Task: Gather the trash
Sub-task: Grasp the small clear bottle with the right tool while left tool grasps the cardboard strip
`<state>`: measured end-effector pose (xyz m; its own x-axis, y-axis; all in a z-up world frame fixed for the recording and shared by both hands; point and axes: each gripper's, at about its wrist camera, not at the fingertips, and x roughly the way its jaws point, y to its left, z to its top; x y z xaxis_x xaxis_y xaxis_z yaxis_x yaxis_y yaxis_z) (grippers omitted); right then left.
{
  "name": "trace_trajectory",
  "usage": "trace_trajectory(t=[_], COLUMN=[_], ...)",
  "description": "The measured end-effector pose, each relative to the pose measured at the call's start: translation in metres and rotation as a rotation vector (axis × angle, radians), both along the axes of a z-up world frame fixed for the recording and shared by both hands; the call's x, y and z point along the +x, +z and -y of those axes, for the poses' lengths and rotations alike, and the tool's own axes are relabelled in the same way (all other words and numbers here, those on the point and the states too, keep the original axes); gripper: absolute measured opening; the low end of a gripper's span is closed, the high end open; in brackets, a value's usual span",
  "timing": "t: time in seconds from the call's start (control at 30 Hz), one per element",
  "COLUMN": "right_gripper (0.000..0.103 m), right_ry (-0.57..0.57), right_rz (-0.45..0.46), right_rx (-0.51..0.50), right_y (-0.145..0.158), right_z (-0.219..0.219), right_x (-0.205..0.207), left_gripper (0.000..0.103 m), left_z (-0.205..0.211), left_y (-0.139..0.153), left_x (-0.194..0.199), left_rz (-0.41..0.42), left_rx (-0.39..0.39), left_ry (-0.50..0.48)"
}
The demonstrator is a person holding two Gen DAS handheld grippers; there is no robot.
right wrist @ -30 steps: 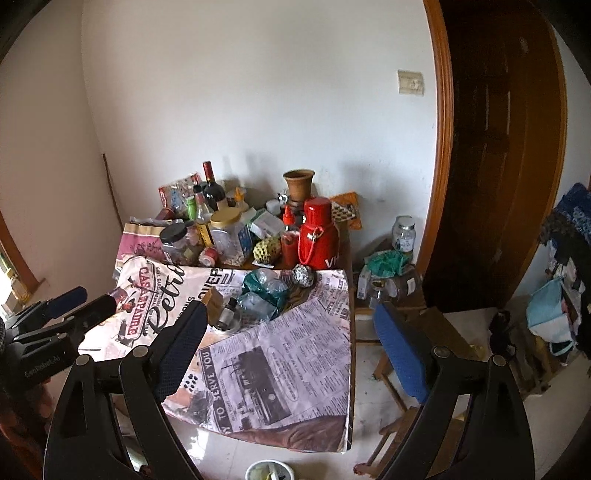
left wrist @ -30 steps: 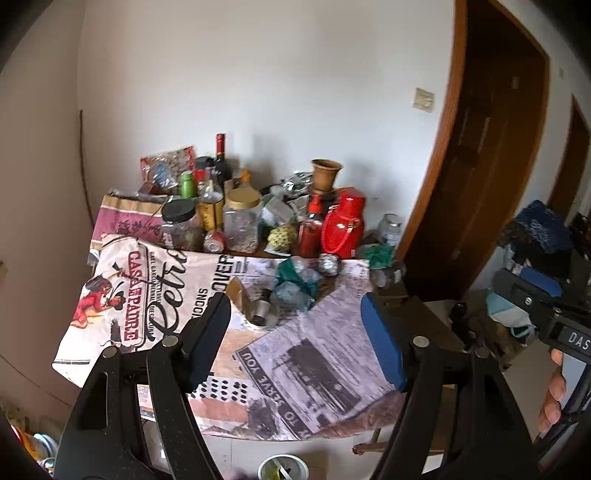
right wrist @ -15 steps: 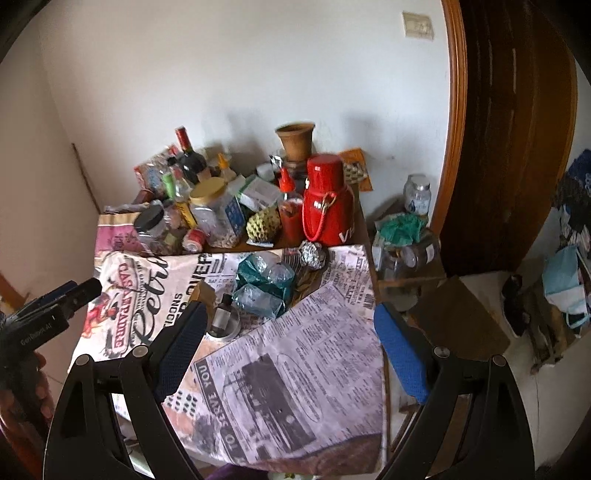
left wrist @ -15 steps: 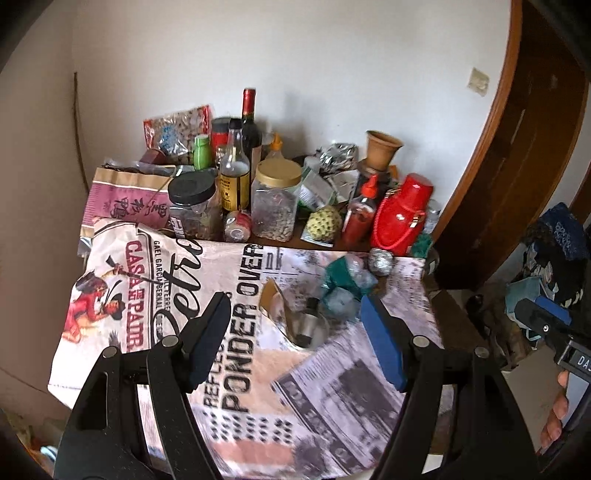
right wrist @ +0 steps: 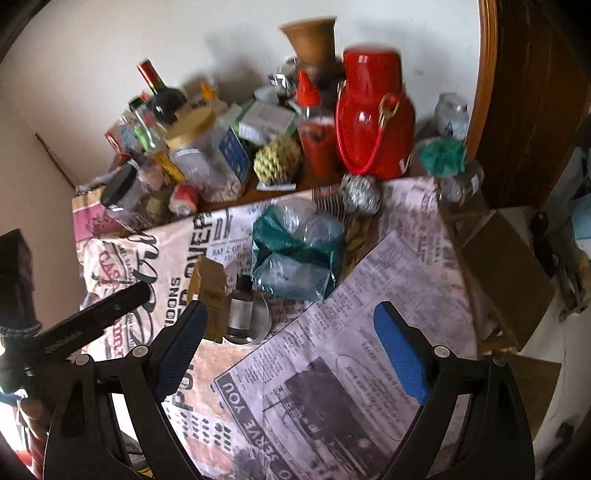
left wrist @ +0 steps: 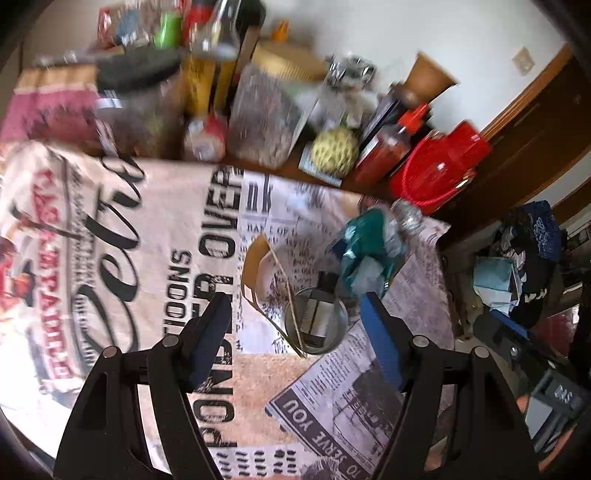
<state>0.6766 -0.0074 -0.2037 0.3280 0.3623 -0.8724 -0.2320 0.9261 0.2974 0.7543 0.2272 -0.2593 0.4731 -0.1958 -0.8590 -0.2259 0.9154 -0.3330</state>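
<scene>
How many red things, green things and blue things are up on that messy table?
Red: 3 – red flask, red sauce bottle, small red can
Green: 2 – crumpled teal bag, little green bottle
Blue: 1 – blue-labelled jar
Total: 6
Farther back it is too blurry to count.

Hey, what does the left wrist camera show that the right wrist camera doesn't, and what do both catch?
Only the left wrist view looks down into the metal tin and shows the thin stick across it. Only the right wrist view shows the wine bottle and the glass jar by the door. Both show the teal plastic wrapper, the red flask, and open fingers.
</scene>
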Motion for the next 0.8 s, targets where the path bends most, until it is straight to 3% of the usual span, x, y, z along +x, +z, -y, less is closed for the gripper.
trace_trajectory(t=[0.13,0.3,0.4,0.47,0.57,0.8], right_gripper=[0.087,0.074,0.060,0.055,0.047,0.042], right_ry=[0.010,0.011,0.030,0.046,0.077,0.156], right_rz=[-0.032,-0.081,-0.117,-0.147,-0.174,-0.198], right_rx=[-0.021,-0.018,0.002,0.016,0.030,0.041], right_y=[-0.019,-0.036,-0.044,-0.050,-0.057,-0.072], right_z=[-0.011,-0.018,-0.024,-0.029,-0.039,-0.075], right_x=[0.003,0.009,0.010,0.011,0.012,0.014], left_gripper=[0.067,0.061,0.044,0.023,0.002,0.000], left_z=[0.000,-0.001,-0.003,-0.005,-0.008,-0.025], left_y=[-0.034,-0.061,-0.070,-0.077,-0.080,-0.053], left_x=[0.019,0.036,0.039,0.039,0.037,0.016], left_rz=[-0.056,-0.100,-0.107,-0.119,-0.114,-0.027], left_rx=[-0.011,-0.044,-0.096,-0.135,-0.157,-0.095], left_ry=[-0.014,-0.008,-0.011,-0.015,-0.021,-0.007])
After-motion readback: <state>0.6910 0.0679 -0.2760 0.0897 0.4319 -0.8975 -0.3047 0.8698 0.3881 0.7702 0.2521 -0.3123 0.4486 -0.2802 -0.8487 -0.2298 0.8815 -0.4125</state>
